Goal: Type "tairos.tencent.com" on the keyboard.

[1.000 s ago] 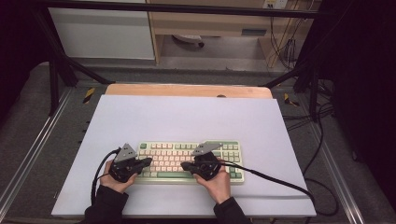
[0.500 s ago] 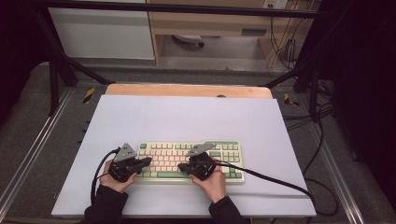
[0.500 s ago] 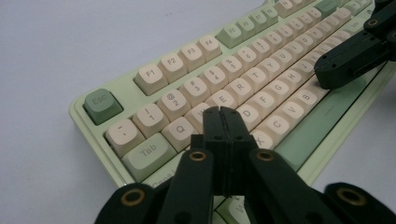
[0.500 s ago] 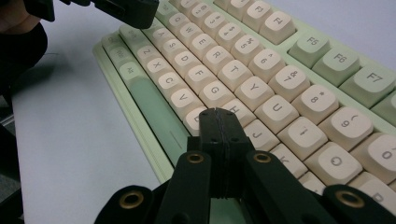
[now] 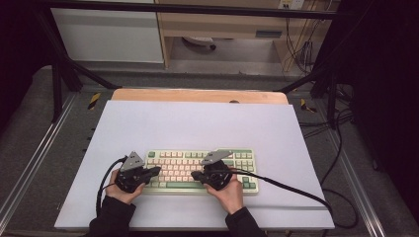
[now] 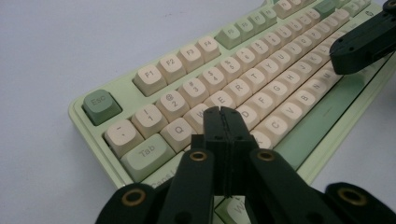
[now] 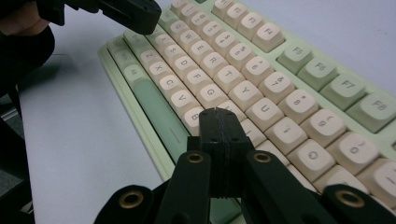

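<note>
A pale green keyboard point(image 5: 183, 162) with cream keys lies near the front of the white mat. My left gripper point(image 5: 156, 171) is over the keyboard's left end, pointing right. In the left gripper view its jaws point(image 6: 223, 113) are shut with nothing between them, their tip over the letter keys near A and S. My right gripper point(image 5: 194, 175) hovers over the middle of the keyboard, pointing left. In the right gripper view it point(image 7: 218, 114) is shut and empty, its tip above the keys around B and N. The two tips point at each other, a few keys apart.
The white mat point(image 5: 197, 123) covers the table, with a wooden strip point(image 5: 197, 95) along its far edge. A black cable point(image 5: 291, 188) trails right from the right gripper, and another loops left from the left gripper point(image 5: 102, 182). Metal frame rails flank the table.
The right gripper has shifted slightly to the left along the keyboard, toward the left gripper. The left gripper has stayed put. Both stay shut.
</note>
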The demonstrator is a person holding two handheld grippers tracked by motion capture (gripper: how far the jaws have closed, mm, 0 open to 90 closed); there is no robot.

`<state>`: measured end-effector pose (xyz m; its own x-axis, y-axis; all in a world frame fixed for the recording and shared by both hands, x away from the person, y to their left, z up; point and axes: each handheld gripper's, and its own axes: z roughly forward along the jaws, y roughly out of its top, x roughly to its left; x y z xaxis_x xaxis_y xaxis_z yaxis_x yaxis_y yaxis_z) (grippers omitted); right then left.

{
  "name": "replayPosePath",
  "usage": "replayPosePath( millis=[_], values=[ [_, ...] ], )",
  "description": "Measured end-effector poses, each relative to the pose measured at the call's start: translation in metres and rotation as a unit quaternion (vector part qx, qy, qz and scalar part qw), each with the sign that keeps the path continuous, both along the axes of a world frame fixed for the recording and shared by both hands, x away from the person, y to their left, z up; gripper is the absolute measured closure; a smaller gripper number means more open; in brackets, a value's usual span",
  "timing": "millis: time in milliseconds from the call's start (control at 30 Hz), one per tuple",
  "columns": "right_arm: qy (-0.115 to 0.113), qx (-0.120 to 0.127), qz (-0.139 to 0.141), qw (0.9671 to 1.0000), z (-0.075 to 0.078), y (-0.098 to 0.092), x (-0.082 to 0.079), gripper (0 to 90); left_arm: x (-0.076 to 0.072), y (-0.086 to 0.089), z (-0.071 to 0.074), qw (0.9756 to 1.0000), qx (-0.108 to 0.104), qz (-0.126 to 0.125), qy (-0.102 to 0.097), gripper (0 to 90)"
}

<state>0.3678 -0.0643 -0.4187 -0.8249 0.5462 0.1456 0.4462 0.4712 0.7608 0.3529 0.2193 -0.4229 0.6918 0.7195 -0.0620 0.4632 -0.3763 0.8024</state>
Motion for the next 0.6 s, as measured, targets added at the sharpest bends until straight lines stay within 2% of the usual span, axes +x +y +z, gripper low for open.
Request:
replayPosePath(
  millis=[233,600],
  values=[
    [-0.003,0.012,-0.014,0.9998,0.009,-0.021,-0.002,90.0,0.0,-0.002,0.0,1.0,0.0,-0.001,0.0,89.9],
    [-0.005,0.018,-0.026,0.9995,0.01,-0.043,-0.006,90.0,-0.002,-0.008,0.001,1.0,0.0,-0.009,-0.003,90.0]
  ],
)
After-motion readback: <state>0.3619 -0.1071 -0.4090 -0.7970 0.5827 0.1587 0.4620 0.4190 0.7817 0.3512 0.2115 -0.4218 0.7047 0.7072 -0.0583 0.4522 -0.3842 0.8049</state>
